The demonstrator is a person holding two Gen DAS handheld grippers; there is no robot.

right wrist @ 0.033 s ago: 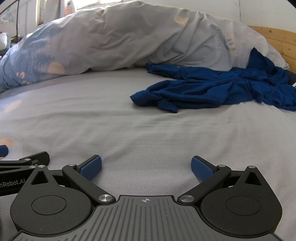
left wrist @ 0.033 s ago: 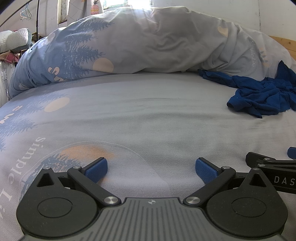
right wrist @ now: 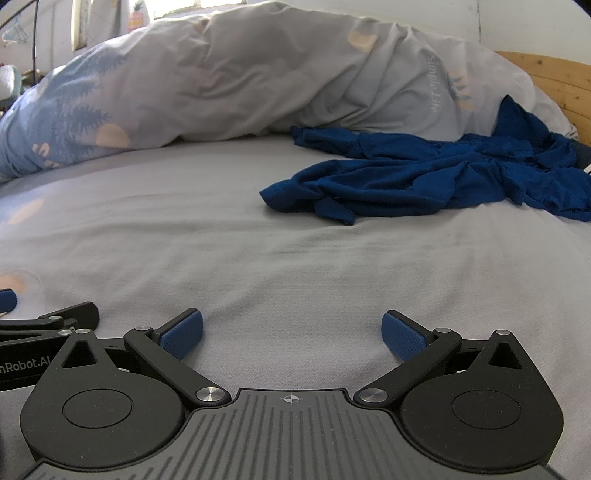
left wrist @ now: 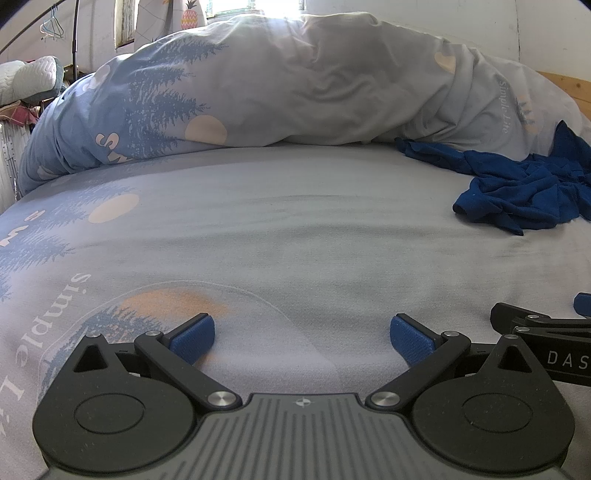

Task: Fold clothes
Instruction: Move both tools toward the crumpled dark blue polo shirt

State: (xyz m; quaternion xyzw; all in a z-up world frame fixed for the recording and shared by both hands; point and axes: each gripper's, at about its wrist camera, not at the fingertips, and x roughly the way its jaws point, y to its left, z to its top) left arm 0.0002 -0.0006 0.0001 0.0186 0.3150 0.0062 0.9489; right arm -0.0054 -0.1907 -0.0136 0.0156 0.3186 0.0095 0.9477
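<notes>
Two grippers rest low over the bed (left wrist: 295, 229), side by side, each with its blue-padded fingers spread wide and nothing but bare sheet between them. The left gripper (left wrist: 302, 334) sits at 6 o'clock in its own view, and the edge of the right gripper (right wrist: 291, 332) pokes in at 4 o'clock there, just beside it; in the right wrist view the left one shows likewise at 8 o'clock.

The task's thing, a crumpled dark blue garment (right wrist: 424, 181), lies in a loose heap on the sheet, well apart from both grippers: at about 1 o'clock from the right gripper and at 2 o'clock, near the picture's edge, from the left (left wrist: 524, 188). Its far side lies against the rumpled duvet (left wrist: 295, 85), which is piled across the back of the bed from 10 to 2 o'clock and printed with blue pines, pale discs and lettering. Whether the heap is one garment or several I cannot tell, as the folds run together.

A wooden headboard (right wrist: 546, 77) shows at 2 o'clock behind the duvet. At 10 o'clock in the left wrist view a quilted pillow (left wrist: 29, 77) is stacked by the wall, with clothes hangers (left wrist: 51, 26) above it.
</notes>
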